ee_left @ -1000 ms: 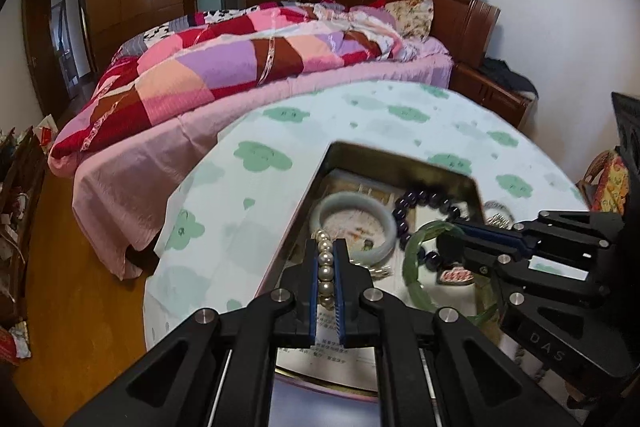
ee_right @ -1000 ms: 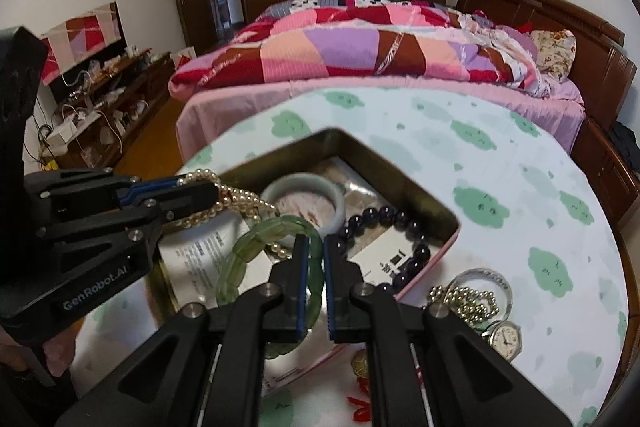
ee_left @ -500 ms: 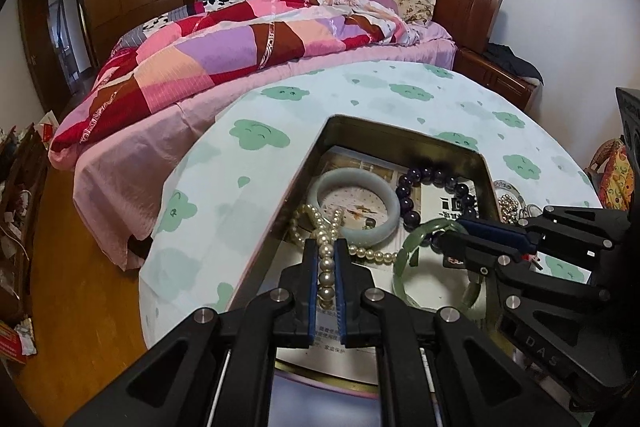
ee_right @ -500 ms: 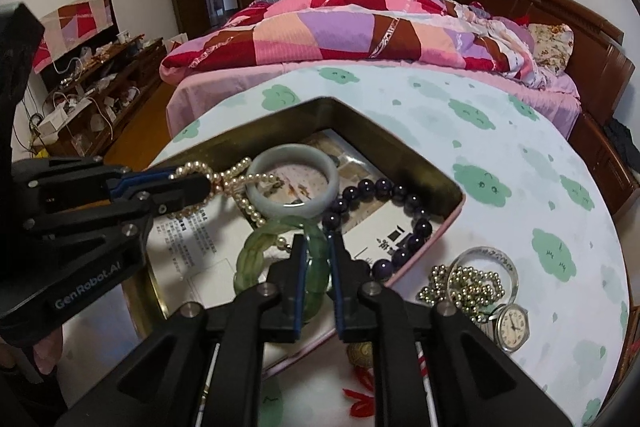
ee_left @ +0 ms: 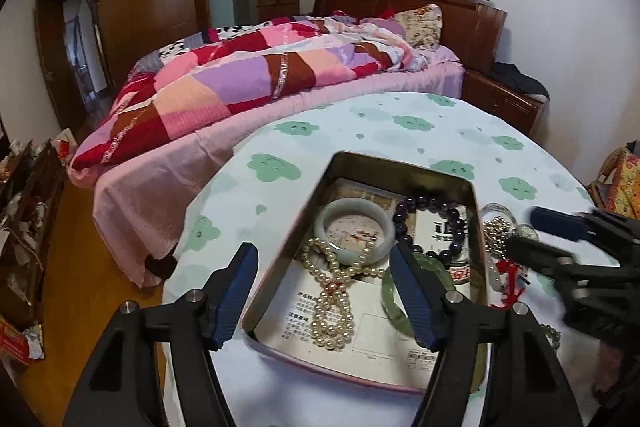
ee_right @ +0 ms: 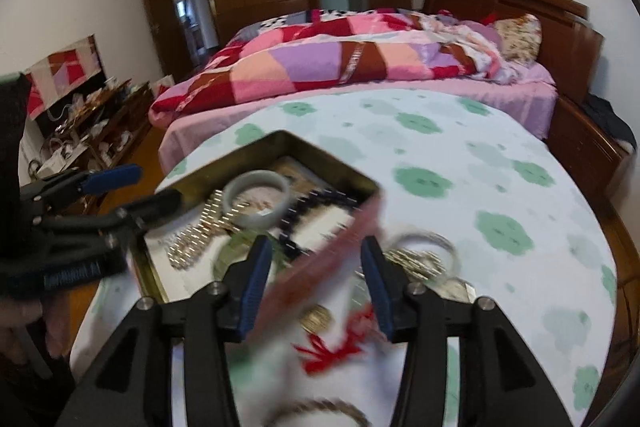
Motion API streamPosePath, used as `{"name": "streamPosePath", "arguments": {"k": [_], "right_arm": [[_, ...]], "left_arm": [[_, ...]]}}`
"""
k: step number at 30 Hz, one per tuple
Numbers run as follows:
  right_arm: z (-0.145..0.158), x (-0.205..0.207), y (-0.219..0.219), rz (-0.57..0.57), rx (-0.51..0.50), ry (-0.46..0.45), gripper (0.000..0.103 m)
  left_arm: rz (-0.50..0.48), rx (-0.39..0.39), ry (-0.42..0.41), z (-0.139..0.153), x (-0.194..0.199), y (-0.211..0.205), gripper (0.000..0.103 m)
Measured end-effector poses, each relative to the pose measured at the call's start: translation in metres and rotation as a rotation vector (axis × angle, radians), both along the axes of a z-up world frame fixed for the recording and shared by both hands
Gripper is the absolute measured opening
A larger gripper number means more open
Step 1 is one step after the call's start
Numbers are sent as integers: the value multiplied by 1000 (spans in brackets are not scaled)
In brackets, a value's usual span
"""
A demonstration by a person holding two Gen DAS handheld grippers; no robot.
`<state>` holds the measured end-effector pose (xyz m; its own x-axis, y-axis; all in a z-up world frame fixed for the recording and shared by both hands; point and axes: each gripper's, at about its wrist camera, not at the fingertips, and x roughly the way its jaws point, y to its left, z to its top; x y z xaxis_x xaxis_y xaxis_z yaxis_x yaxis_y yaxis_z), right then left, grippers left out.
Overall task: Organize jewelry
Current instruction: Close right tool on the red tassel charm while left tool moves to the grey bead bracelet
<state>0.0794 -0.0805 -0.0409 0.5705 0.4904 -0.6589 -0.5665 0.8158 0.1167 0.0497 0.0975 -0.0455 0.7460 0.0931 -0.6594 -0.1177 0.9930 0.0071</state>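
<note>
The left gripper (ee_left: 326, 293) is spread wide, nothing held; the pearls (ee_left: 332, 291) are seen lying between its fingers in the tin (ee_left: 400, 167). The right gripper (ee_right: 316, 285) is likewise wide open and empty, set over the tin's pink edge (ee_right: 320, 279) in a blurred view. A pale bangle (ee_left: 354, 231), dark beads (ee_left: 430, 223) and a green bangle (ee_left: 400, 291) are lodged in the tin, on printed paper (ee_left: 360, 339) whose text is unreadable. A watch (ee_right: 452, 287) is noted on the table (ee_right: 460, 163) beside the tin.
</note>
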Motion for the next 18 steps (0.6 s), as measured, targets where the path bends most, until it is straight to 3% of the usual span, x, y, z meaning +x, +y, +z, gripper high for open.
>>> {"name": "streamPosePath", "arguments": {"k": [7, 16, 18], "right_arm": [[-17, 1, -29, -72, -17, 38, 54], [-32, -13, -14, -6, -73, 38, 53], [-35, -14, -11, 0, -91, 39, 49]], "left_arm": [[57, -13, 17, -12, 1, 0, 69], [100, -27, 34, -17, -2, 4, 69], [102, -26, 34, -17, -2, 4, 69]]}}
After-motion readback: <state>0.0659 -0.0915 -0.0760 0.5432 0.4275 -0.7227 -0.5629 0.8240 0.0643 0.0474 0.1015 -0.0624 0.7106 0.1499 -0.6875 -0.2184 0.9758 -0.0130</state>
